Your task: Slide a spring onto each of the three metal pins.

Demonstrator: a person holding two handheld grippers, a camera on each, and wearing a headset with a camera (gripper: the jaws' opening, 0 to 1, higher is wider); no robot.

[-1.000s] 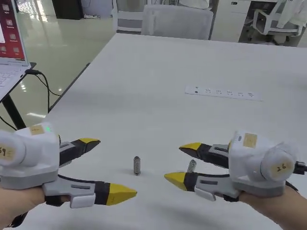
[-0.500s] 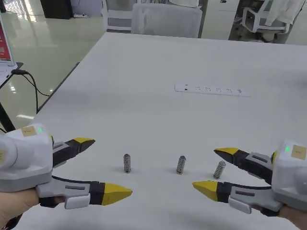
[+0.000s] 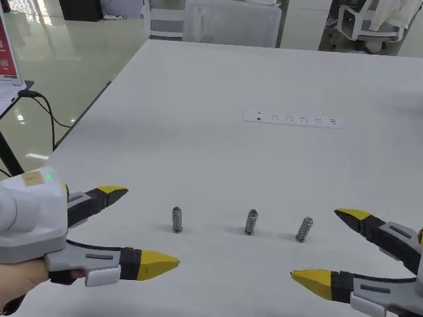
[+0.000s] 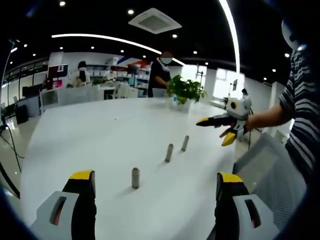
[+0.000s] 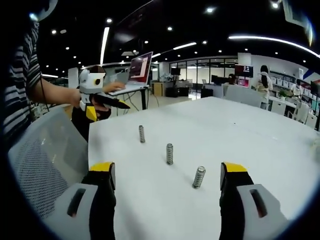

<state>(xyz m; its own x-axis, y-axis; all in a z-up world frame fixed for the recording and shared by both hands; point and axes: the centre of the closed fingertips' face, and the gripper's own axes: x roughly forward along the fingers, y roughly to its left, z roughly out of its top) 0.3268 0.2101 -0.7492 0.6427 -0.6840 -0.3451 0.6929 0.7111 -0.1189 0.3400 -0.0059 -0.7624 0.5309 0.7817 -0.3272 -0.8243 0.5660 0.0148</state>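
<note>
head view: above, facing down-forward | gripper views: low, facing each other | shared: spring row (image 3: 251,222)

Open-plan office, white table (image 3: 198,99), laptop (image 5: 140,66), swivel chair (image 3: 369,30), power strip (image 3: 294,119), ceiling lights (image 5: 171,28)

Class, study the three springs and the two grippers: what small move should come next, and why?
Probably the right gripper should close gently on the right spring and straighten it: that spring leans, while the middle spring and left spring stand upright. The right gripper is open, empty and nearest to it.
</note>
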